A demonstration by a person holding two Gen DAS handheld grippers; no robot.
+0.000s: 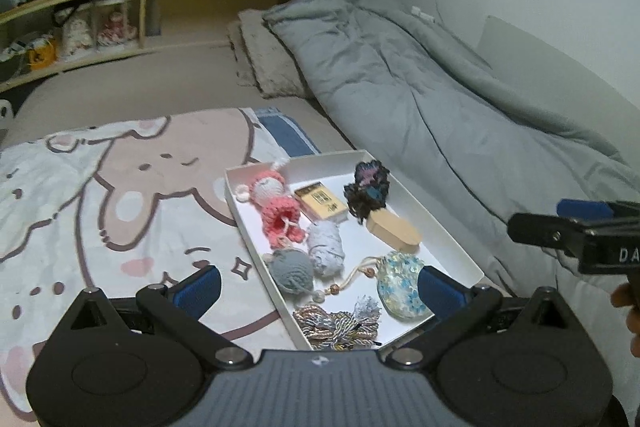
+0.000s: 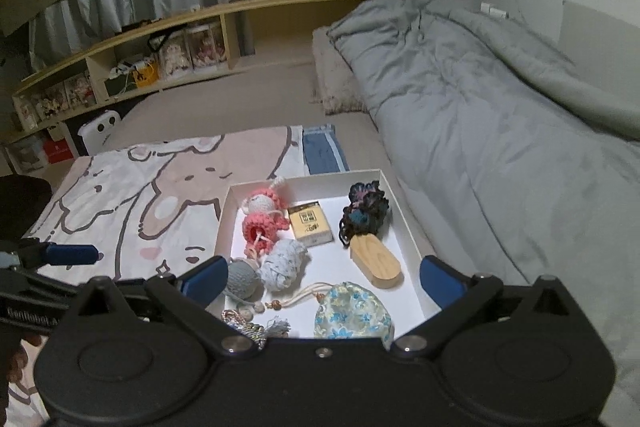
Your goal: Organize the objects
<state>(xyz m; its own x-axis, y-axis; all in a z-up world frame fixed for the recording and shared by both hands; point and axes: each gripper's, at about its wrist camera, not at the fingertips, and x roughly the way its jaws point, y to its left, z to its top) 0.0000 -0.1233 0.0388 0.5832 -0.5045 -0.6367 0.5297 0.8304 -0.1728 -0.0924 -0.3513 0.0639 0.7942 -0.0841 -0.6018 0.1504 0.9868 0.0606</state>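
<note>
Grey duvet [image 2: 480, 115] bunched along bed's right side. Cartoon-print blanket [image 1: 120, 195] spread flat at left. Wooden shelf [image 2: 168, 27] behind, boxed dolls [image 2: 192, 51] inside.

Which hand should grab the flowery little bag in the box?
Probably the right. The right gripper hangs open with the flowery pouch nearly between its fingers. The left gripper, also open, has the pouch off by its right finger, with the tassel cords nearer.
</note>
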